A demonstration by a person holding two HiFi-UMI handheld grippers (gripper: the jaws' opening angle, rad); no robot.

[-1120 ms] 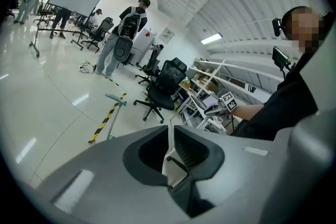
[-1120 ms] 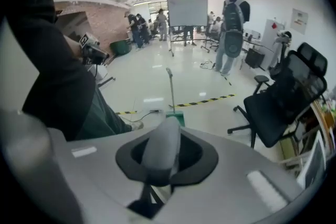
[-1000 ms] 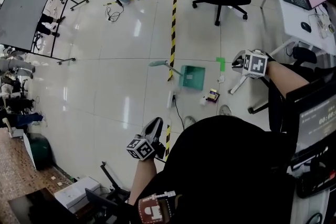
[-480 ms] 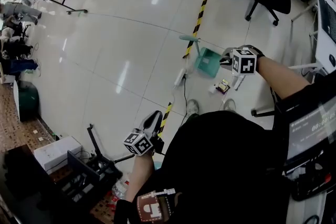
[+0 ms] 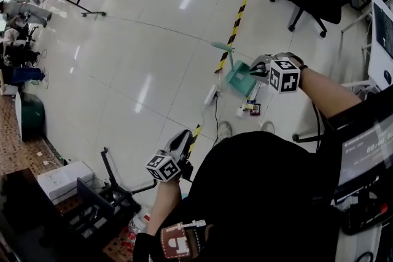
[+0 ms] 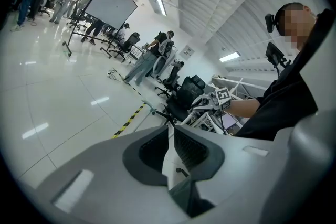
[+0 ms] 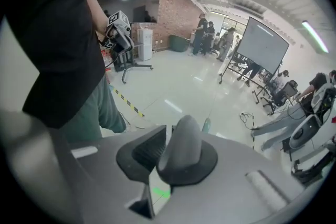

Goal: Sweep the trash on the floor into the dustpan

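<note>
Green dustpan (image 5: 241, 80) sits on the floor (image 5: 153, 58) near the trash (image 5: 250, 108); right gripper (image 5: 256, 66) and left gripper (image 5: 181, 141), fingers narrow and empty, should probably open before grasping.

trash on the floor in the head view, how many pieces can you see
2: a small white scrap just below the green dustpan, and a colourful packet right beside it, to its right. More may be hidden behind the right gripper.
</note>
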